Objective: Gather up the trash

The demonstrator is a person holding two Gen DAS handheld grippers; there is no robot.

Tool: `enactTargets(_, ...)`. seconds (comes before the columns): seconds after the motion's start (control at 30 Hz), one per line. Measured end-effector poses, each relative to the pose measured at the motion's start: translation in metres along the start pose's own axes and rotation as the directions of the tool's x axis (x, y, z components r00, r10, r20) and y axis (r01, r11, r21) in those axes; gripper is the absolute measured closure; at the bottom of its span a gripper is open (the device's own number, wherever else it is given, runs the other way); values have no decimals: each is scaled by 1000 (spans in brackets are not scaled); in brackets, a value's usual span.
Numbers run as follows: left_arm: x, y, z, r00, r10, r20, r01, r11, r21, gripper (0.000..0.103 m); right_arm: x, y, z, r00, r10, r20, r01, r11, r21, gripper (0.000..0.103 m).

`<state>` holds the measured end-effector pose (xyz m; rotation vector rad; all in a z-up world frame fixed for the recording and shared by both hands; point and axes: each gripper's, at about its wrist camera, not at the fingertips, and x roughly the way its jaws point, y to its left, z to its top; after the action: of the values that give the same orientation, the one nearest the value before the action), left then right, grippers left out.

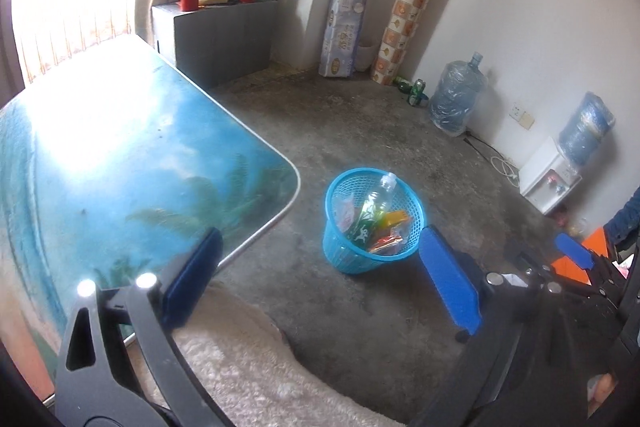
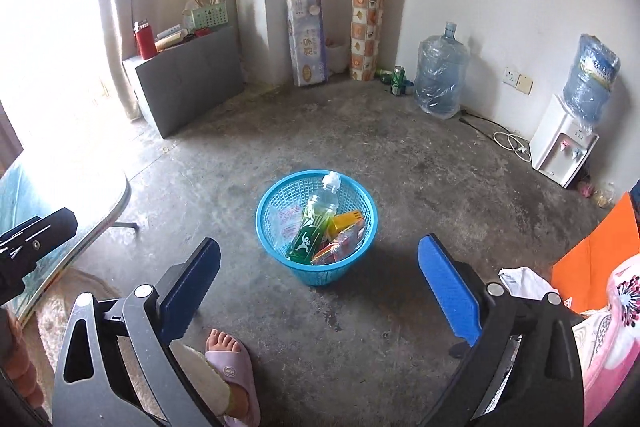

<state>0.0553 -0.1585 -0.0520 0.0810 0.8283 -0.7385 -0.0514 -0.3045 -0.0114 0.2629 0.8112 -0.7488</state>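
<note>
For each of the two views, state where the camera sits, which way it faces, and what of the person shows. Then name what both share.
Left wrist: on the left tool, facing table and floor; right tool shows.
Right wrist: on the right tool, facing the floor; slippered foot shows.
Shared: blue basket holding a bottle.

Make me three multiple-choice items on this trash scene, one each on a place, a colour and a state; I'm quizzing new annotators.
1. Where does the basket stand?
A. on the floor
B. on the table
C. on the grey cabinet

2. What colour is the basket?
A. red
B. blue
C. white

3. How are the two tools?
A. both open and empty
B. both shut on trash
C. one holds the bottle

Key: 1 A, the basket sits on the concrete floor. 2 B, its mesh is blue. 3 A, the left tool and right tool have jaws spread, while the bottle lies in the basket.
</note>
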Motion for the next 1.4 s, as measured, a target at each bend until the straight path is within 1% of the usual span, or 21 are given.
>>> enactTargets(0.1, -22, 11, -4, 998, 50, 39, -49, 998, -25, 9, -17, 13, -5, 1000, -16, 4, 16, 999, -32, 7)
enactTargets(0.2, -36, 19, -7, 992, 117, 56, -115, 993, -37, 9, -32, 24, -8, 998, -57, 25, 58, 997, -51, 7)
enactTargets(0.27, -41, 20, -8, 984, 171, 56, -170, 985, -28, 9, -41, 30, -11, 995, -91, 49, 93, 994, -51, 7)
enactTargets(0.4, -47, 22, -11, 965, 255, 60, -256, 967, 5, 9, -54, 34, -16, 991, -111, 72, 113, 993, -22, 7)
enactTargets(0.5, -55, 25, -15, 955, 285, 81, -286, 958, 9, 9, -60, 36, -19, 983, -157, 94, 158, 987, -5, 7)
enactTargets(0.6, -61, 29, -16, 946, 308, 100, -310, 951, 5, 9, -62, 38, -21, 978, -186, 97, 188, 982, -19, 7)
enactTargets(0.73, -62, 29, -17, 942, 324, 91, -325, 946, 4, 9, -63, 41, -20, 973, -206, 102, 210, 978, -22, 7)
enactTargets(0.87, -59, 31, -17, 936, 349, 55, -351, 936, 28, 9, -64, 40, -21, 973, -207, 101, 208, 978, 0, 7)
enactTargets(0.97, -57, 28, -16, 937, 345, 49, -348, 936, 55, 9, -61, 40, -19, 976, -199, 94, 198, 980, 13, 7)
enactTargets(1.17, -56, 31, -15, 947, 321, 27, -322, 947, 20, 9, -55, 40, -18, 981, -181, 69, 179, 983, 35, 7)
enactTargets(1.4, -56, 36, -13, 949, 316, 16, -316, 949, -11, 9, -52, 40, -19, 983, -177, 44, 175, 983, 48, 7)
